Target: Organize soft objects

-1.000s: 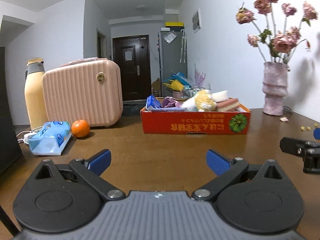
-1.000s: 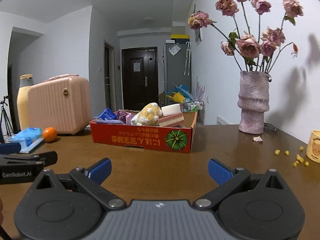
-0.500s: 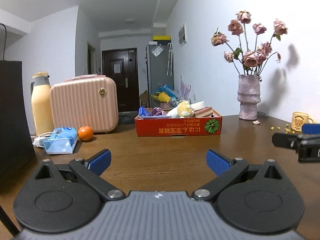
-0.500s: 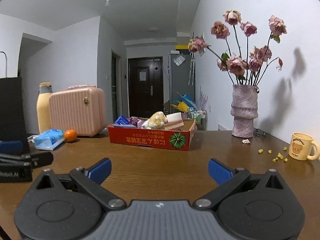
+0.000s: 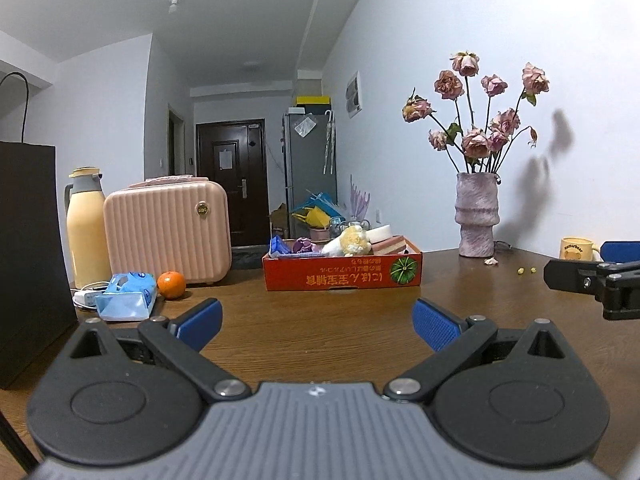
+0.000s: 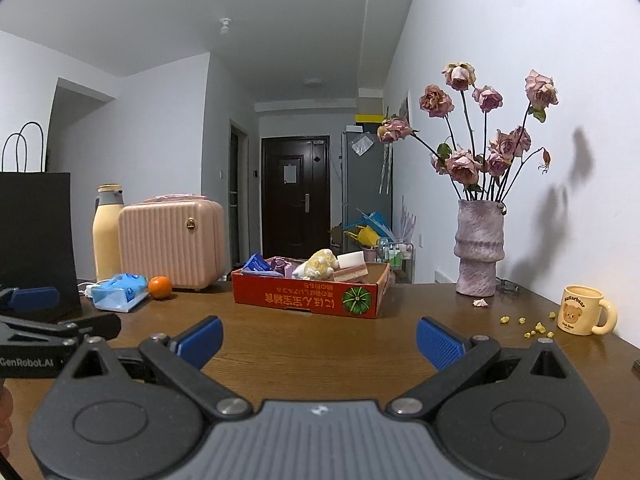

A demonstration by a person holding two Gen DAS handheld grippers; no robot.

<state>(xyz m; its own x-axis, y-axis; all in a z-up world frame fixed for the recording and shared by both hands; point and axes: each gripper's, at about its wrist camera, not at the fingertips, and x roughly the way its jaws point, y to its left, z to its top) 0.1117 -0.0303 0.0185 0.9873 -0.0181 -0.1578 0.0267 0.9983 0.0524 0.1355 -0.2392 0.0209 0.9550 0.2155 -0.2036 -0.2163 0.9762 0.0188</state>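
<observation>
A red cardboard box (image 5: 342, 274) (image 6: 308, 295) stands mid-table, holding a yellow plush toy (image 5: 354, 240) (image 6: 318, 264), a layered pink sponge (image 5: 386, 245) (image 6: 352, 271), a blue packet (image 5: 280, 246) and a purple soft item (image 5: 303, 245). A blue tissue pack (image 5: 128, 296) (image 6: 118, 291) lies on the table at the left. My left gripper (image 5: 316, 322) is open and empty, well short of the box. My right gripper (image 6: 318, 340) is likewise open and empty, set back from the box.
A pink case (image 5: 168, 232), a yellow flask (image 5: 86, 226) and an orange (image 5: 171, 285) sit at the left by a black paper bag (image 5: 28, 260). A vase of dried roses (image 6: 478, 248) and a yellow mug (image 6: 580, 310) with scattered crumbs stand at the right.
Both grippers have pulled back from the box and away from the table's middle; the box looks smaller and farther. Both stayed open and empty.
</observation>
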